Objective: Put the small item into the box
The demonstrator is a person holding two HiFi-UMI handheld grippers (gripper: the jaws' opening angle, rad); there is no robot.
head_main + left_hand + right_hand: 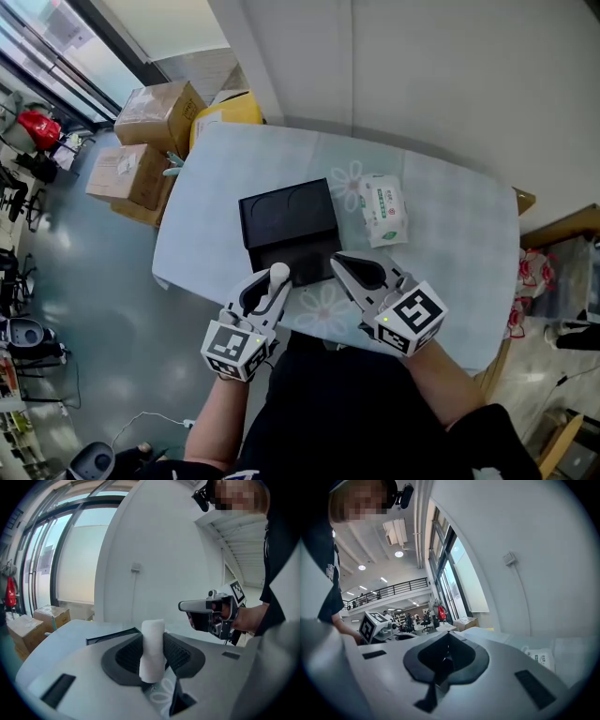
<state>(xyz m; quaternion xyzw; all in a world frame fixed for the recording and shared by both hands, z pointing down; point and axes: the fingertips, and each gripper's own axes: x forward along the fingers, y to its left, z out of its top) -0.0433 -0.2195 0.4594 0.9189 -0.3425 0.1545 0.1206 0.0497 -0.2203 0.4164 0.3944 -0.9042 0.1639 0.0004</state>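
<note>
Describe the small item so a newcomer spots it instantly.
Find the pale flower-print table with the black box in its middle. At the box's near edge, the left gripper holds the small item between its jaws. It's a stubby white roll; the white wipes pack is flat and lies right of the box.

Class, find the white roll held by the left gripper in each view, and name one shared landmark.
Head view: white roll low, left of centre, held by the left gripper.
Left gripper view: centre, upright between the fingers.
Right gripper view: not made out.
Shared landmark: the table.
</note>
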